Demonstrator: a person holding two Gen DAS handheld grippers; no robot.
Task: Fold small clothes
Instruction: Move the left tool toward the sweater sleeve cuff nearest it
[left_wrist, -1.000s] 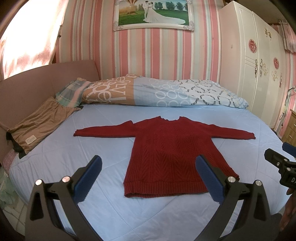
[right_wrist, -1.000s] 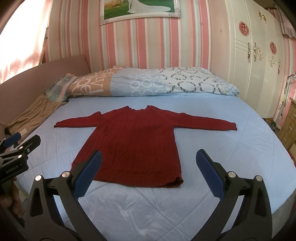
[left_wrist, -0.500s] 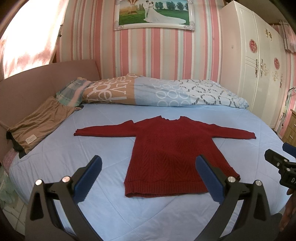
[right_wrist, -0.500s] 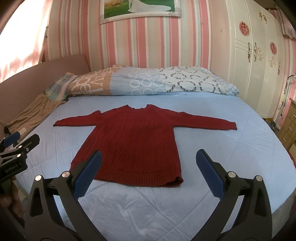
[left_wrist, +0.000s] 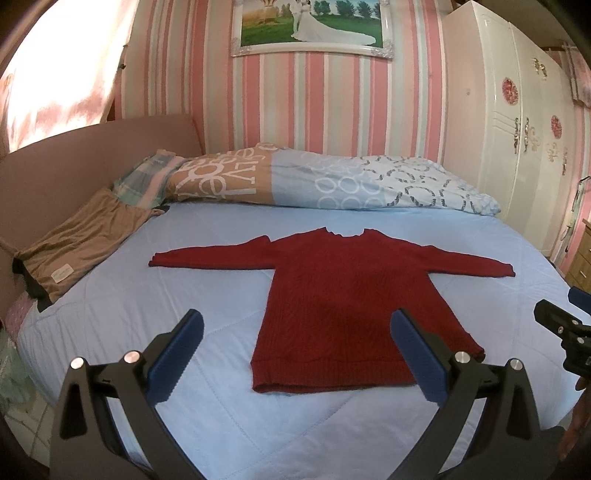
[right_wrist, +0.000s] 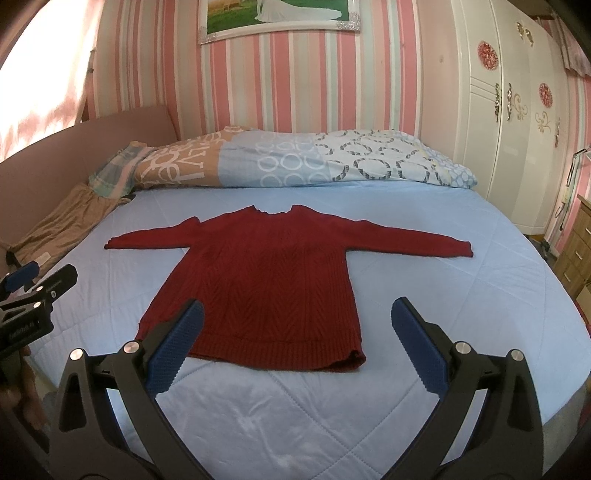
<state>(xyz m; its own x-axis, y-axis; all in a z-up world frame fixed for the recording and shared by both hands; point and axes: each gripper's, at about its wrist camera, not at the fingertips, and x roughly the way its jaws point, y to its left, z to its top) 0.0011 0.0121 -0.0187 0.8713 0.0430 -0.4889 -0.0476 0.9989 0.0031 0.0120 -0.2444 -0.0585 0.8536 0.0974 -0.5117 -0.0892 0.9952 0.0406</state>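
Note:
A dark red knitted sweater lies flat on the light blue bed, sleeves spread out to both sides, hem toward me. It also shows in the right wrist view. My left gripper is open and empty, held above the bed in front of the hem's left half. My right gripper is open and empty, held in front of the hem's right half. Each gripper shows at the edge of the other's view: the right gripper and the left gripper.
A patterned quilt lies folded along the far edge of the bed. A brown garment lies at the left by the pink headboard. A white wardrobe stands at the right, with a wooden drawer unit beside it.

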